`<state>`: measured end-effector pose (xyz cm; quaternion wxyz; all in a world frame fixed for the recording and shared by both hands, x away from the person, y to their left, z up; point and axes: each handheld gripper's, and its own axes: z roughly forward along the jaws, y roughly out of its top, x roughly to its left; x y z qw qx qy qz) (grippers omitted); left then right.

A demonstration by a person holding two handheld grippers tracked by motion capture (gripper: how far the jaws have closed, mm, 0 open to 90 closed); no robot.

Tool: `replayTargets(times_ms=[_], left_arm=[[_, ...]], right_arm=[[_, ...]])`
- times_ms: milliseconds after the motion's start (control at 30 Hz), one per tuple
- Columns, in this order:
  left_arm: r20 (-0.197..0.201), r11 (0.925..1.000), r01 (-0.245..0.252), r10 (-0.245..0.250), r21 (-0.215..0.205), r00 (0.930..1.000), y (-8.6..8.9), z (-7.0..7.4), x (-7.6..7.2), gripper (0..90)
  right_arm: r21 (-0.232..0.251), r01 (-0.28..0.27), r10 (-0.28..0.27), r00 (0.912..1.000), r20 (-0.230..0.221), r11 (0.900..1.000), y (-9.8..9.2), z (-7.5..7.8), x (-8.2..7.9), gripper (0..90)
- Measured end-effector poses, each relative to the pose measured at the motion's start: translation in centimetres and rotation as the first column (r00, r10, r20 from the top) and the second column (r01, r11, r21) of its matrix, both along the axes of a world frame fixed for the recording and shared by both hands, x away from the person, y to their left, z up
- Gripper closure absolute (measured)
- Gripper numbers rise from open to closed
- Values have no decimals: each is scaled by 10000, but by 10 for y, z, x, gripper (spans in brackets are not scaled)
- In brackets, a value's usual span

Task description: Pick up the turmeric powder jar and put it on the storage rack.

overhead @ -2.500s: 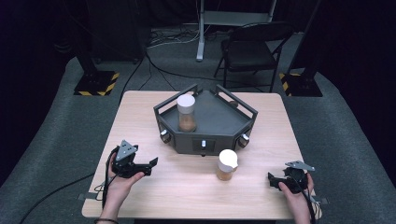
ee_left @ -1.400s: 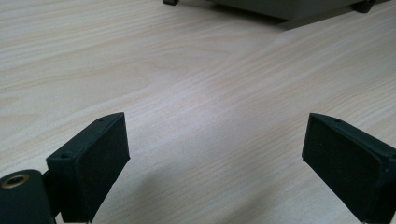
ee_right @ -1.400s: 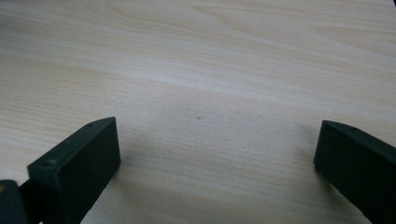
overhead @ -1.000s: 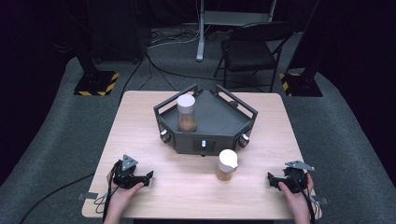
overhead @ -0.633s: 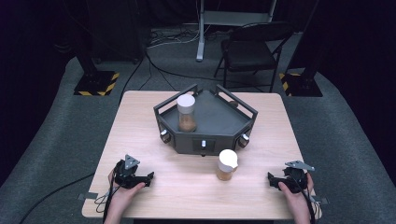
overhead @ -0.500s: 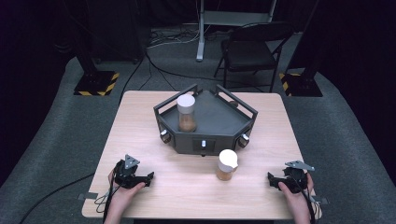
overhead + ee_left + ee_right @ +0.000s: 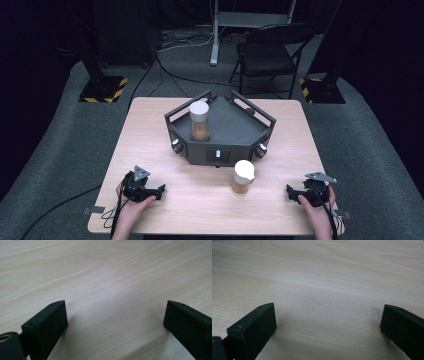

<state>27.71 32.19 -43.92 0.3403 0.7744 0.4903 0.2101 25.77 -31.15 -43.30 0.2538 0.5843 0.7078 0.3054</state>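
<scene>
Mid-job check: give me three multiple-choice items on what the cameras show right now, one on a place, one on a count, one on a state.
1. Where does the jar outside the tray stand?
A. on the table in front of the tray
B. inside the tray
C. on the chair

2. How many white-lidded jars are on the table?
A. one
B. two
C. four

3. How do the left gripper jaws stand?
A. shut on a jar
B. shut on nothing
C. open, nothing between them

Answers: 1 A, it stands on bare wood just near the tray front wall. 2 B, the other jar stands inside the tray. 3 C, the left gripper view shows bare table between wide jaws that have just been opening.
</scene>
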Motion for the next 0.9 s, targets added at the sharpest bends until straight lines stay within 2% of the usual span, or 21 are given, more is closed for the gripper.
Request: replayTargets(times_ms=[733,900], left_arm=[[-19,9999,121,-121,8,9999,-1,0,1,42],[-29,9999,145,-145,12,9999,-2,0,2,40]], right_arm=[[20,-34,34,10000,-4,10000,0,0,1,0],[148,-265,263,9996,142,9995,-2,-1,-2,48]])
